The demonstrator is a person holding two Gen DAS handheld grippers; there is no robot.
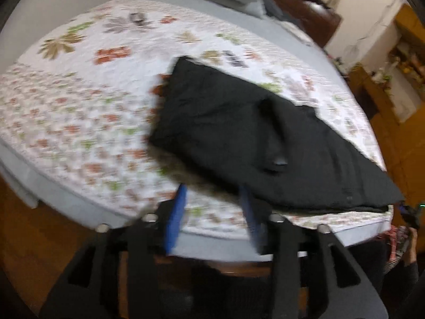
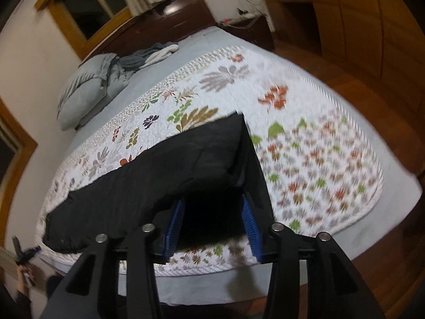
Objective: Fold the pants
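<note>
Left wrist view: looks steeply down from the bed's near edge, close over the quilt (image 1: 79, 111). Right wrist view: same edge, angled toward the pillow (image 2: 82, 90). Both share the black pants (image 1: 252, 138).

Bed (image 2: 186, 287) under a floral quilt (image 2: 305, 159) — black pants (image 2: 159, 180) folded on it, pillow (image 2: 85, 93) at the head.
</note>
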